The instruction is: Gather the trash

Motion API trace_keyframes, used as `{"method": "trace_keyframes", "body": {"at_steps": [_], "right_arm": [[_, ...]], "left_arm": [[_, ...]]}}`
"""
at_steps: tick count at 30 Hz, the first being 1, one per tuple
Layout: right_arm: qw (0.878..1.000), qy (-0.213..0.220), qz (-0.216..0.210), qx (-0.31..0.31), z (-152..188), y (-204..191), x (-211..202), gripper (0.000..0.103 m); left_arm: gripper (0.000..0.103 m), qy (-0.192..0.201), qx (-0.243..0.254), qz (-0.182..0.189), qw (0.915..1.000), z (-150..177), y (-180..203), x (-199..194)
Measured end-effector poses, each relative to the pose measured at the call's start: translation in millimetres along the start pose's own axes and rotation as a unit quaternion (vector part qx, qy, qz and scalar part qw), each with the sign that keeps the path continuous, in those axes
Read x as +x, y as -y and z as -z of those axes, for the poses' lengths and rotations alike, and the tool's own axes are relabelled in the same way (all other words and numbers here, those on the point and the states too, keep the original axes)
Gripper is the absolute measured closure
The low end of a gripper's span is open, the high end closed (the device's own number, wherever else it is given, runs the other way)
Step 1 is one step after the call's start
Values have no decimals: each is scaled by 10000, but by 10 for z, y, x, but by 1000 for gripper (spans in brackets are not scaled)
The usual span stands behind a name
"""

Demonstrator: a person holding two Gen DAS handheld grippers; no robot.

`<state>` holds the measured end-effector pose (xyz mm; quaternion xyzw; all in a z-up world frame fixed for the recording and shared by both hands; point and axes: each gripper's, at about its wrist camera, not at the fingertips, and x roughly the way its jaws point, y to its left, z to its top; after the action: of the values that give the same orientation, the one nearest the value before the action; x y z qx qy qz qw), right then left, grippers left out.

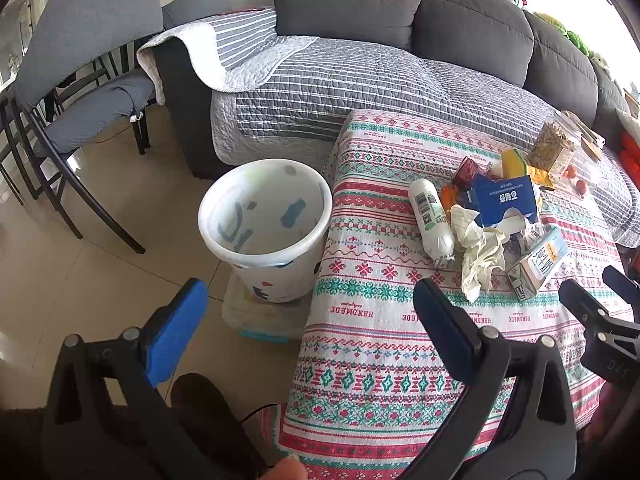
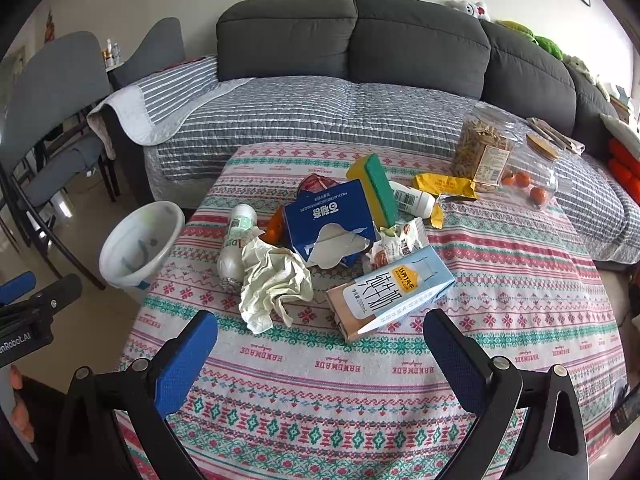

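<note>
A: Room, biggest first?

B: A dark grey sofa ran along the far wall, its seat under a grey striped quilt. Grey-covered chairs stood on the tiled floor to the left. In front of the sofa, the tabletop was covered by a red, green and white patterned cloth printed "HANDMADE".

A: The bin?

B: A white bin sat on the floor just beside the tabletop's left edge, upright, mouth open, standing on a pale flat box.

A: And the trash?

B: It was heaped mid-tabletop. A blue torn tissue box lay at the centre, a yellow-and-green sponge leaning against it. A light blue milk carton lay on its side nearest the right gripper. A crumpled tissue rested left of the carton, touching a white bottle lying flat. A snack wrapper sat between box and carton; a second small white bottle and a yellow packet lay behind.

A: Anything not trash?

B: A clear jar of seeds and a clear bag with orange fruit sat at the far right corner.

A: Grippers?

B: The left gripper was spread wide, holding nothing, straddling the tabletop's edge near the bin. The right gripper was equally wide apart and empty, just short of the carton.
</note>
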<state>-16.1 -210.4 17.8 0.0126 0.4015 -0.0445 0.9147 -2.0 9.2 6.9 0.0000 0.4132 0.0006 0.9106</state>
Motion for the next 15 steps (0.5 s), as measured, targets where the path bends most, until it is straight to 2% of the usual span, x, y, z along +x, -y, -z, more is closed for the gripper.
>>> {"method": "trace_keyframes", "body": {"at_steps": [15], "right_arm": [[10000, 7, -10, -15, -7, -24, 7, 0]], "left_arm": [[1, 14, -12, -9, 10000, -20, -35, -11]]}}
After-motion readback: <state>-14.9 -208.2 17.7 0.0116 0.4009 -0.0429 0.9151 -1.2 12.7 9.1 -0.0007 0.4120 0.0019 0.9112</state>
